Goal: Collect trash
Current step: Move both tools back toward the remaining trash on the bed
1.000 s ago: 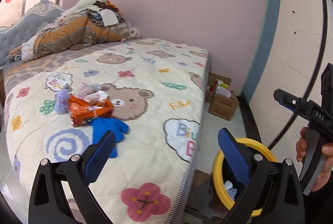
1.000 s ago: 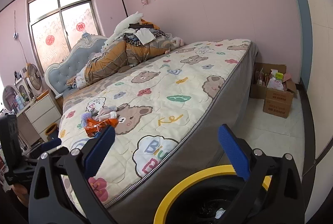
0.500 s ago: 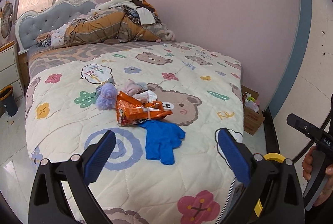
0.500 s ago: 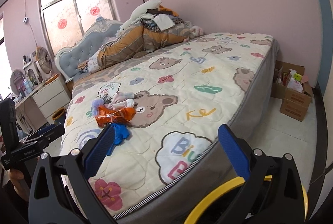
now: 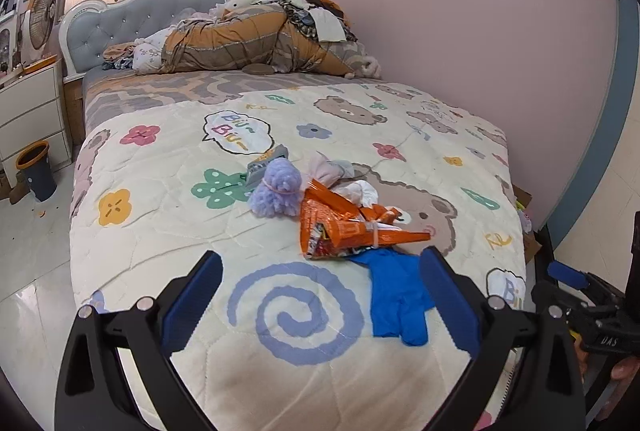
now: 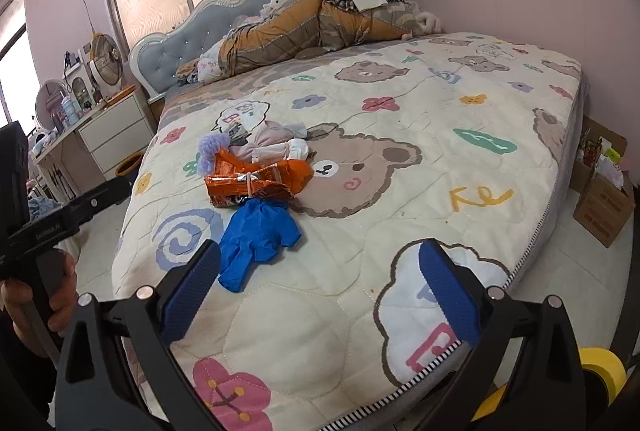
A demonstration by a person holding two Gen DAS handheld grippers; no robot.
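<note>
Bedroom, pink walls; bed (image 5: 400,135) with cartoon quilt. Trash heap mid-quilt: blue glove (image 5: 396,295) nearest, long axis running away from viewer; orange wrapper (image 5: 344,227) touching behind; purple pompom (image 5: 276,187) beyond. Left tongs (image 5: 320,303) released, empty, glove just beside right pad. Right tongs (image 6: 320,291) released, empty, farther off. Yellow-rimmed bin (image 6: 600,371) cut off at frame edge.

A bed (image 5: 168,167) with a bear-and-flower quilt fills the room. At its far end, a heap of bedding (image 5: 256,43) lies against a grey tufted headboard (image 5: 120,19). White drawers (image 5: 28,111) stand left; cardboard boxes (image 6: 604,191) sit right, on the floor.
</note>
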